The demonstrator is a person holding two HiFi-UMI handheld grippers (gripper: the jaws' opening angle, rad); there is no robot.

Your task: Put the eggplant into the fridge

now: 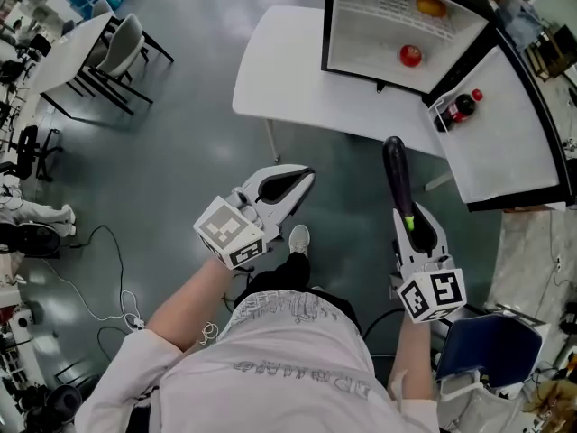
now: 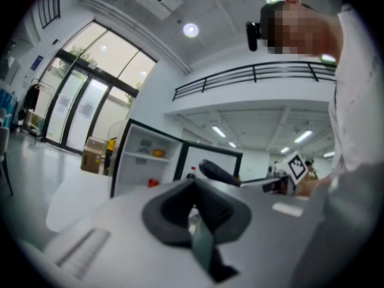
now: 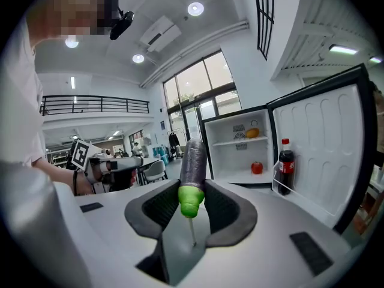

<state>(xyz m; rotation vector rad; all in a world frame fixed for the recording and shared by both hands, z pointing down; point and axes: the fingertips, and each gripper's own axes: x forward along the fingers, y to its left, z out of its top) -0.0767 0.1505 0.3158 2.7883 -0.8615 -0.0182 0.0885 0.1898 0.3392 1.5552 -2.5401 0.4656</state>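
Right gripper (image 3: 193, 200) is clamped on the eggplant (image 3: 193, 158) right at its green stem end. The long body sticks out well past the fingertips, aimed at the open fridge (image 3: 231, 161) ahead, so I'm guessing it goes in nose first. Left gripper (image 2: 193, 191) is closed on nothing, off to the side and probably just out of the way. The eggplant looks slim, straight, glossy and dark purple.

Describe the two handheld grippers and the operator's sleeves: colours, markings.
Both the left gripper and right gripper have white moulded shells with black padded jaws. Each carries a white marker cube printed with black square patterns. The person wears a pale long-sleeved top with lettering.
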